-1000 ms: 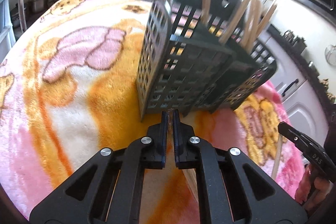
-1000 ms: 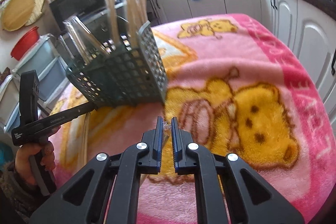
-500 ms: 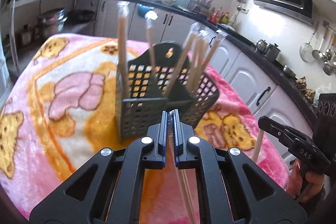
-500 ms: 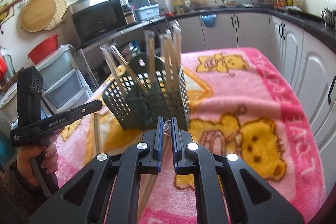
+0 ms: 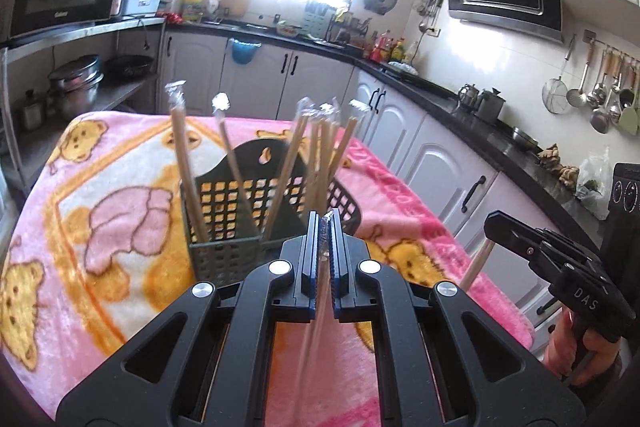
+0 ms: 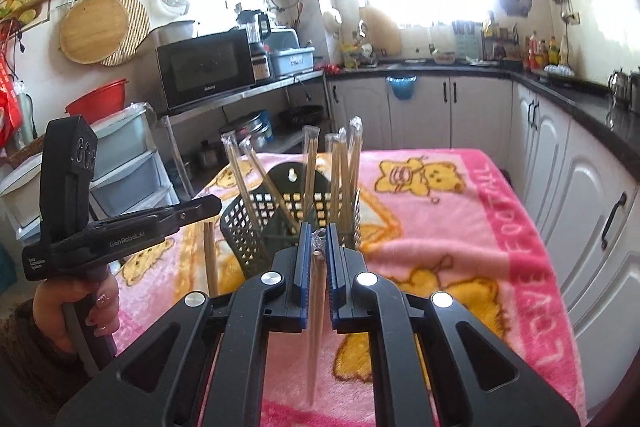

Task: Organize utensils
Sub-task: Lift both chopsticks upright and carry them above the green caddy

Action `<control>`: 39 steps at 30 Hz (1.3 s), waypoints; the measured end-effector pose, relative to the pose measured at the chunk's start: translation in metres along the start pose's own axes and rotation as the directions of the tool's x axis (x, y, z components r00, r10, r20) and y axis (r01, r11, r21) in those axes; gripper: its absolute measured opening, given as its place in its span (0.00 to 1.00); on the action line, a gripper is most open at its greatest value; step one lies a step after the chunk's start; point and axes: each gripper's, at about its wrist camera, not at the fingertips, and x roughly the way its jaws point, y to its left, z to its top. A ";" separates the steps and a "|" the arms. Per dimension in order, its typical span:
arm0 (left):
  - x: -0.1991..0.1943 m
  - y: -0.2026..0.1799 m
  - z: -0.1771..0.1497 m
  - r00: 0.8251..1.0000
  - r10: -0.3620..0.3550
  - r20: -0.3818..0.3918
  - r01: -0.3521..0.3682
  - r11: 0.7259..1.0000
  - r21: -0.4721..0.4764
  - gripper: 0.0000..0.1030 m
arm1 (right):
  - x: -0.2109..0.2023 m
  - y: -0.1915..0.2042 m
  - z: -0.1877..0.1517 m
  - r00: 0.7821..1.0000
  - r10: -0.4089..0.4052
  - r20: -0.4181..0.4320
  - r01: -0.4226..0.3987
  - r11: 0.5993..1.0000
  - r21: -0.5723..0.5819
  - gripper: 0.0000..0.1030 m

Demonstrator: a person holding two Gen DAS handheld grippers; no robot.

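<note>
While several wrapped chopstick pairs (image 5: 280, 171) already stand in the black mesh utensil basket (image 5: 224, 251) on the pink blanket (image 5: 120, 227), left gripper (image 5: 323, 223) and right gripper (image 6: 318, 235) each clench one more wrapped pair, both presumably awaiting insertion.

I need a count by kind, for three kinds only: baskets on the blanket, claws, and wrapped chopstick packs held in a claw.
Basket: 1
Claws: 2, left claw, right claw
Held packs: 2, left pack, right pack
Total: 5
</note>
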 end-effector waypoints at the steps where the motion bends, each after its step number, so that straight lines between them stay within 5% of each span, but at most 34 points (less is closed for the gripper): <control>1: 0.000 -0.003 0.002 1.000 -0.004 0.005 0.004 1.000 0.007 0.02 | -0.002 0.000 0.002 1.000 -0.002 0.006 0.002 1.000 0.000 0.07; 24: -0.012 -0.053 0.064 0.989 -0.089 0.116 0.076 0.991 0.110 0.02 | -0.036 -0.002 0.051 0.987 -0.031 0.158 0.035 0.999 -0.021 0.07; 39: -0.026 -0.061 0.114 0.971 -0.072 0.229 0.046 0.992 0.121 0.02 | -0.045 0.001 0.098 0.967 -0.013 0.255 0.023 0.999 -0.034 0.07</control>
